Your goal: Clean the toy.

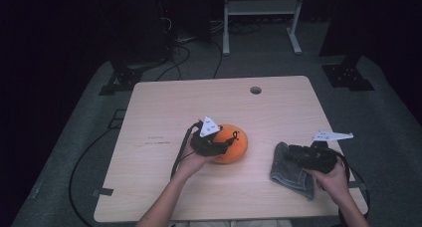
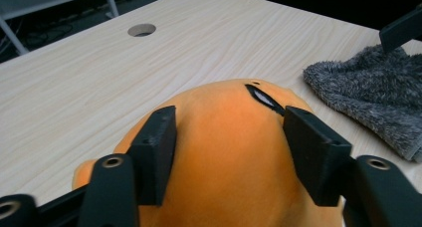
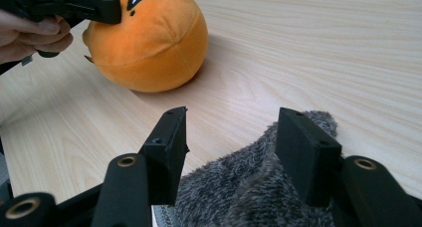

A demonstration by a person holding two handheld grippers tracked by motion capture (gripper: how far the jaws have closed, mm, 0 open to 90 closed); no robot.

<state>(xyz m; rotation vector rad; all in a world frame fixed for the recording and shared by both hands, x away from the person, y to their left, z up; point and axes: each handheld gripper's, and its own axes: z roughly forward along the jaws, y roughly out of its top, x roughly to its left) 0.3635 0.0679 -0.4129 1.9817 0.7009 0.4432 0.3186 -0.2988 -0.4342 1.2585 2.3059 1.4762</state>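
High view: we see the left tongs (image 1: 230, 138) lying over the near-left side of the orange plush toy (image 1: 233, 143), which sits near the middle of the table (image 1: 164, 107). The right tongs (image 1: 293, 154) rest on the grey towel (image 1: 288, 172), crumpled near the table's right edge, well apart from the toy.

Left gripper view: we look along the left tongs (image 2: 229, 137) with their two black jaws standing on either side of the orange plush toy (image 2: 224, 157). The jaws are partly open. Each pad sits right against the toy's rounded flank, but we cannot tell whether they press into it; the fabric shows no dent. The grey towel (image 2: 368, 95) lies to the right on the table (image 2: 99, 82), beyond the toy.

Right gripper view: we see the right tongs (image 3: 231, 142) fairly wide open above the grey towel (image 3: 259, 187). The towel's pile rises between the jaws, yet neither pad pinches it. Farther off, the orange plush toy (image 3: 149, 43) rests on the table (image 3: 323, 53), with the left tongs (image 3: 107, 10) over its top.
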